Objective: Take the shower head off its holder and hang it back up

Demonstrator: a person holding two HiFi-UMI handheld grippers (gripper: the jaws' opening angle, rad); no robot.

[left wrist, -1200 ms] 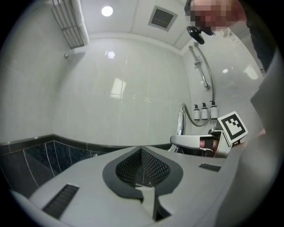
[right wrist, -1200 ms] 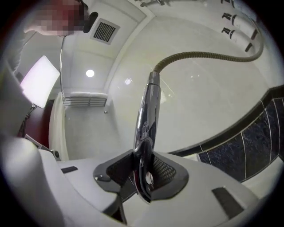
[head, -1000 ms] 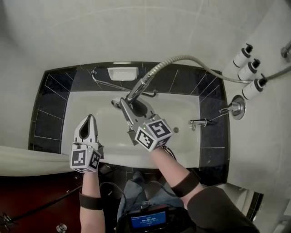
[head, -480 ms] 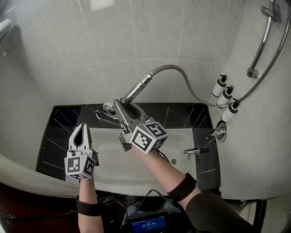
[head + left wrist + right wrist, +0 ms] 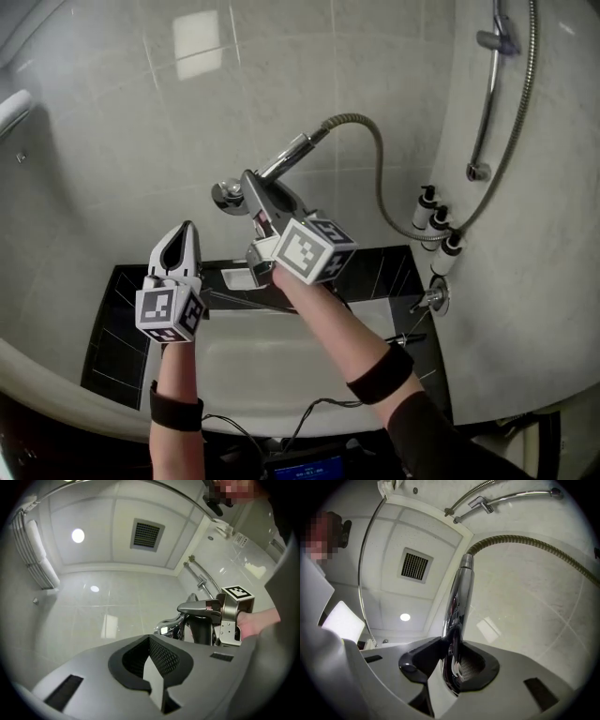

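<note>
Head view: right tongs point(image 5: 255, 190) have lifted shower head point(image 5: 289, 157) higher.

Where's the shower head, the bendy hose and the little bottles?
shower head point(image 5: 291, 156): head view, on its shiny handle.
hose point(image 5: 379, 183): head view, on the downward stretch of its curve.
bottles point(image 5: 438, 223): head view, on the middle bottle's body.

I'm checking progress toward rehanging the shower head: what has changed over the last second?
Both grippers rose. The right gripper carried the shower head up from over the bathtub to in front of the tiled wall, its hose trailing toward the wall rail. Unchanged: the right gripper stays shut on the shower head's handle, and the left gripper stays shut and empty.
</note>
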